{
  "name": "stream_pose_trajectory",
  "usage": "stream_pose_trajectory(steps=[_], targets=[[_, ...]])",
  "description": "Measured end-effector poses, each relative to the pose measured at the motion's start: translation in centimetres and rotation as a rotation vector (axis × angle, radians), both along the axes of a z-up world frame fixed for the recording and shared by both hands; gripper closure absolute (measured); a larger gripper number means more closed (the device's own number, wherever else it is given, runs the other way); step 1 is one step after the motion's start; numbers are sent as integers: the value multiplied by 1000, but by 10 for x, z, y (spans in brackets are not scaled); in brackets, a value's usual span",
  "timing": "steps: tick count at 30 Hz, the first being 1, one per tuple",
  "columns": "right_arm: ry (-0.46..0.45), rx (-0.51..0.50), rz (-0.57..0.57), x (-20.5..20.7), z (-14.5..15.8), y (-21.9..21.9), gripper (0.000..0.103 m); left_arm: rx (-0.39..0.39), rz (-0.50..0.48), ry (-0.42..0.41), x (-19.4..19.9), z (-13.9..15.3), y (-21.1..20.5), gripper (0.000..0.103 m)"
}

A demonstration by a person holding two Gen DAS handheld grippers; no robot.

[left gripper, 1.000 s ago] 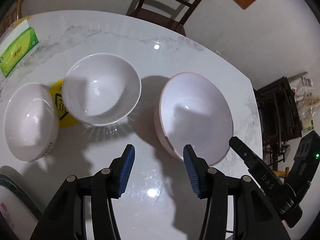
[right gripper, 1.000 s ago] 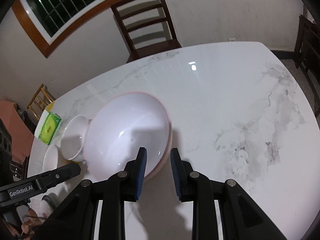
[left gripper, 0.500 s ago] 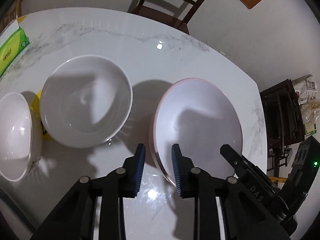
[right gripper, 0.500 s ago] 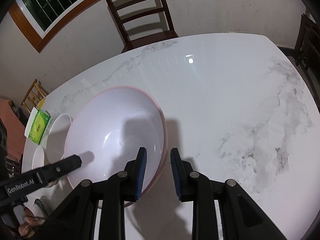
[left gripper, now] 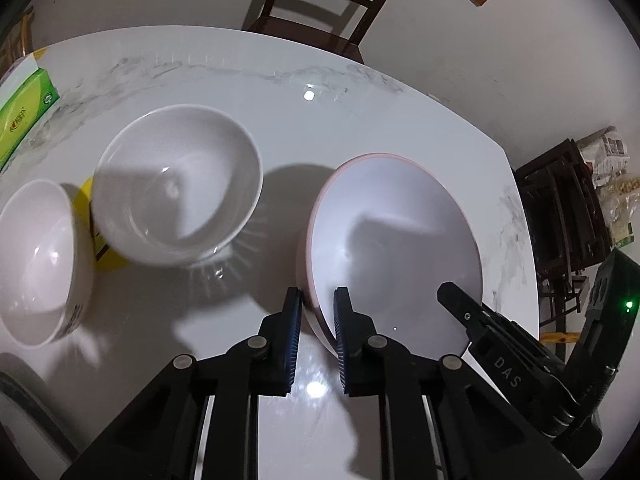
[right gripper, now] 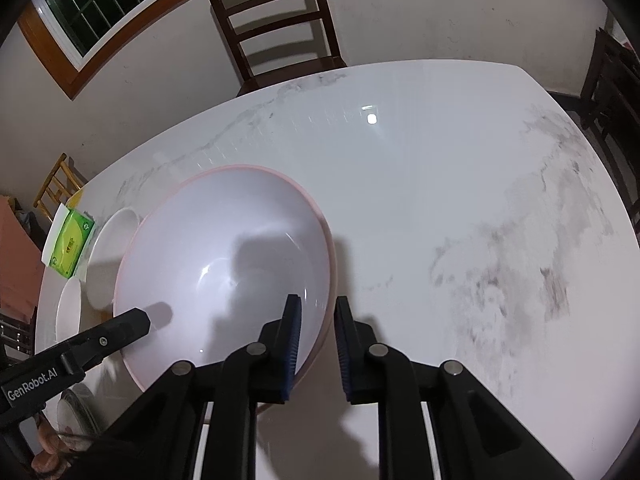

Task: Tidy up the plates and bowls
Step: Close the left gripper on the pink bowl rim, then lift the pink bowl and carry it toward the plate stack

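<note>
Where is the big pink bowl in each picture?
Left wrist: the pink bowl sits right of centre, its near rim between the left tool's fingers.
Right wrist: the pink bowl is left of centre, its right rim between the right tool's fingers.
Shared landmark: the green box, far left in both.

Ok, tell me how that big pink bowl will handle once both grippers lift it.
The pink bowl looks rigid, so it should not flex. Its glossy inside suggests a slippery rim. The left gripper and right gripper pinch only thin rim sections, so it may tilt or slip; if ceramic, it would be breakable.
</note>
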State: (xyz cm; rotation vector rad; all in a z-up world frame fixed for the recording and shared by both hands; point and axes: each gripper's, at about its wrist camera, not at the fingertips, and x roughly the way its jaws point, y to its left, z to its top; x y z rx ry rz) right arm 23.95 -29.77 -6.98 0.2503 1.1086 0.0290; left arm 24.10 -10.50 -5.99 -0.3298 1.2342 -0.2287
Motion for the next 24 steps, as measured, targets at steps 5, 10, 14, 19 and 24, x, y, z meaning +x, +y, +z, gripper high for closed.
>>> stream_pose_trajectory(steps=[5, 10, 14, 19, 24], targets=[[-8, -9, 4, -25, 10, 9, 86, -5, -3, 0, -23, 6, 7, 90], [-16, -14, 15, -55, 18, 21, 86, 10, -11, -14, -52, 13, 16, 90], [-15, -8, 24, -79, 21, 31, 86, 7, -2, -13, -74, 16, 26, 90], [-14, -11, 40, -106, 23, 44, 86, 8, 14, -10, -101, 16, 40, 90], [-22, -22, 60, -127, 26, 58, 86, 14, 24, -14, -127, 17, 52, 90]])
